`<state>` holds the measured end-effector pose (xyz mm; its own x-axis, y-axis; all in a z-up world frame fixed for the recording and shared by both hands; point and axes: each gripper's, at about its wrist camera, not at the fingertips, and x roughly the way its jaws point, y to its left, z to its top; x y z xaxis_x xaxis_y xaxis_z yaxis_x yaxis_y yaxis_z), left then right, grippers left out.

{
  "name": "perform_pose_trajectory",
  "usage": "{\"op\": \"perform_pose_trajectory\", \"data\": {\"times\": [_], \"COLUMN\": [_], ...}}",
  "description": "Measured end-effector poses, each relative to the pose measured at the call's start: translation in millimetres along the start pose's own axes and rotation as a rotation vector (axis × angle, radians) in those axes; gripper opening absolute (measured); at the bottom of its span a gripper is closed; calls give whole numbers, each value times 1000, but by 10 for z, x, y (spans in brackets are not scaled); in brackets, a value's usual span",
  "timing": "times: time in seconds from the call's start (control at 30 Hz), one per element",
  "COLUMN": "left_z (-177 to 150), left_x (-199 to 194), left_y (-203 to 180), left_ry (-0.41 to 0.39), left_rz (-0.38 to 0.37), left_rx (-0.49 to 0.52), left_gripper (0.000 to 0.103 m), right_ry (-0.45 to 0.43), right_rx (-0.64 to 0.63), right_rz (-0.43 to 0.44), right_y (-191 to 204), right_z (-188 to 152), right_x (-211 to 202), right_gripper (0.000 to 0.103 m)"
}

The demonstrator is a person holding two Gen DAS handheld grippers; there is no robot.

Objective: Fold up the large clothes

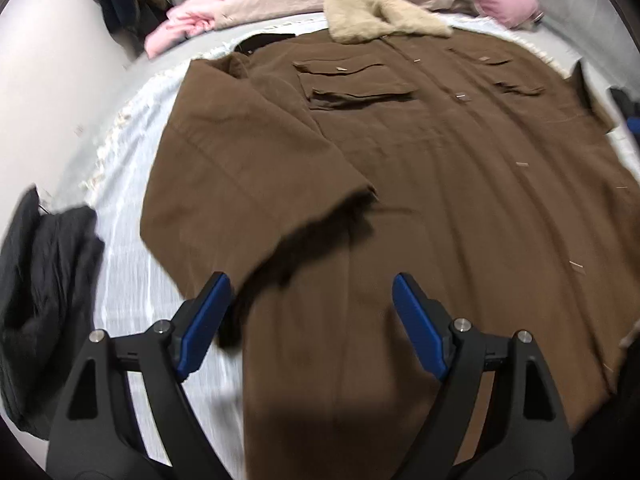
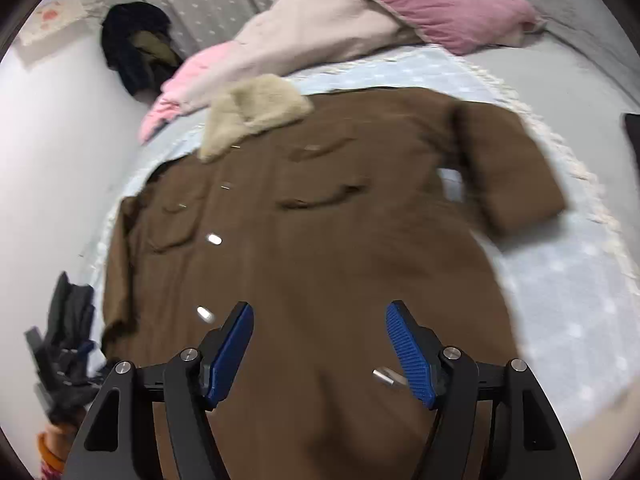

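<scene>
Left gripper (image 1: 310,312) tipped steeply down over the lower part of the brown coat (image 1: 400,200), jaws spread wide, nothing between the blue pads (image 1: 420,332). Pads clear of the cloth as far as can be seen.

Right gripper (image 2: 320,340) likewise angled down over the coat's lower half, jaws wide apart, holding nothing. Both views blurred.

Coat lies front-up, spread flat across the middle of the bed, hem toward the grippers at the near edge, cream fleece collar (image 1: 380,14) toward the far edge. One sleeve (image 1: 256,184) folded in over the body, cuff near the left gripper; the other sleeve (image 2: 516,168) lies out to the side on the bedcover. Flap pockets (image 1: 352,84) on the chest, small metal snaps down the front.

Bedcover (image 2: 568,280) pale blue with a white fringe. Pink pillow (image 2: 452,4) and a pink-and-beige quilt (image 2: 312,28) heaped at the far edge. Dark garment (image 1: 44,288) at the bed's left edge; another dark bundle (image 2: 136,44) against the white wall (image 2: 52,152).
</scene>
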<state>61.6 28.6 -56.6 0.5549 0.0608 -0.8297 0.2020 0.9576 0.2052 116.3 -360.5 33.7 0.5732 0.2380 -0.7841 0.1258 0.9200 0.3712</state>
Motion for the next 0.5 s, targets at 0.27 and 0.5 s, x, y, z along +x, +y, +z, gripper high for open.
{"op": "perform_pose_trajectory", "data": {"times": [0.27, 0.5], "left_z": [163, 681], "left_x": [126, -810], "left_y": [225, 1397], "left_ry": [-64, -358], "left_rz": [34, 214], "left_rx": [-73, -350], "left_gripper": [21, 12], "right_ry": [151, 139], "right_rx": [-81, -98], "right_rz": [12, -31], "right_y": [505, 644], "right_z": [-140, -106], "right_x": [840, 961], "right_gripper": [70, 70]}}
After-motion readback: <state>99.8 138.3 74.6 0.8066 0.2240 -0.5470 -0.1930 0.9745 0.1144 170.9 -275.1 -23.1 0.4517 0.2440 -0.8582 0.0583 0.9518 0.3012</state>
